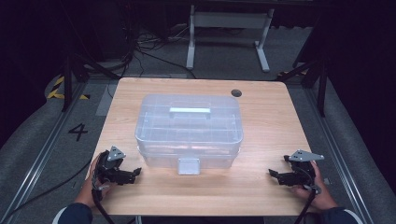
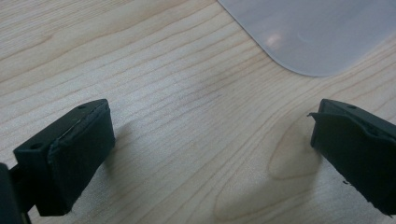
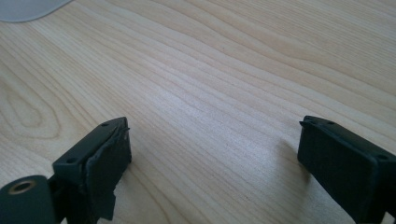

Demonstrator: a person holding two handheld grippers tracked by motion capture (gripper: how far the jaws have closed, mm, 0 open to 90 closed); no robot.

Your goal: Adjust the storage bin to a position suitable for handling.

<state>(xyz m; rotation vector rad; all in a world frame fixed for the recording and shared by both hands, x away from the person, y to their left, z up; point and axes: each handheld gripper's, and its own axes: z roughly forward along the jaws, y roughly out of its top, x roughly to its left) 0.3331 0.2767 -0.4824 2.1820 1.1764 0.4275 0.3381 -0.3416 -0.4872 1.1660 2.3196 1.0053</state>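
Nothing started: the storage box (image 1: pixel 189 129) sits latched (image 1: pixel 188 165) at desk (image 1: pixel 271 126) centre. My left gripper (image 1: pixel 132 174) and right gripper (image 1: pixel 275 176) rest wide, empty, near the front corners.

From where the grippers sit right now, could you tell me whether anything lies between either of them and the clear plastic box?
Nothing visible does. The left gripper and right gripper rest open at the table's near corners, and only bare wooden table lies between each and the clear plastic box.
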